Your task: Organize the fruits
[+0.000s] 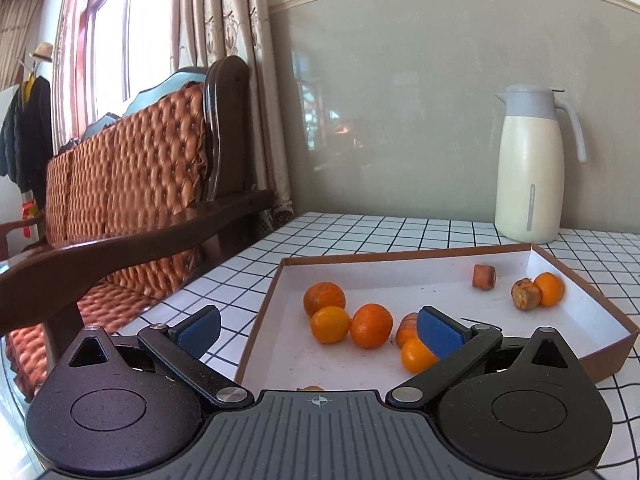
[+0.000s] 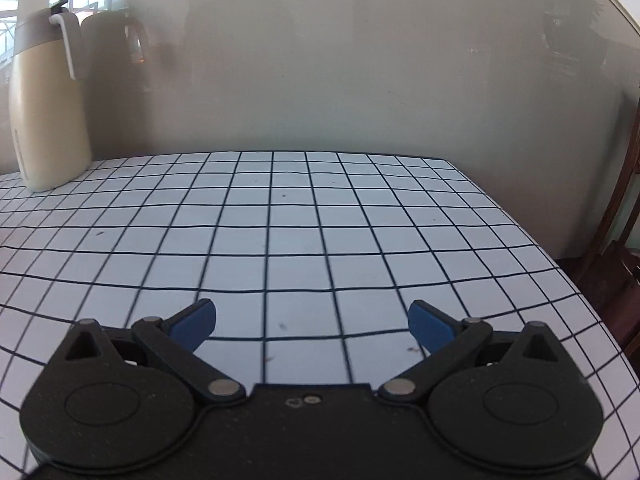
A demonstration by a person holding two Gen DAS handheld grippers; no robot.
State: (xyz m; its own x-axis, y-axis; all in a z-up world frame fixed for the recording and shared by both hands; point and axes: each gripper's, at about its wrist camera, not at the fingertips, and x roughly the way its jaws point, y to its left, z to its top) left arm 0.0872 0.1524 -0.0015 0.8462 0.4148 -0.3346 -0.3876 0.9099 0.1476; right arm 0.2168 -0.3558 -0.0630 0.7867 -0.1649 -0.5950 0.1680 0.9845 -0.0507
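Hovering: left gripper [image 1: 319,330], jaws spread, nothing pinched.
Fruit: oranges [image 1: 347,322] seen at 12 o'clock, inside the box [image 1: 608,364].
Far: right gripper [image 2: 312,322] spread over bare desk [image 2: 296,232]; left is judged nearer.

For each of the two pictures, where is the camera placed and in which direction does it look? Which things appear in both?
Left wrist: sits on the left gripper, looking forward and slightly down at the shallow box of oranges on the checked tablecloth, a wooden sofa at left; only its own open fingers show.
Right wrist: sits on the right gripper, tilted down over bare tablecloth toward the wall; only its own open fingers show.
Shared: the cream thermos jug, the tablecloth, the grey wall.
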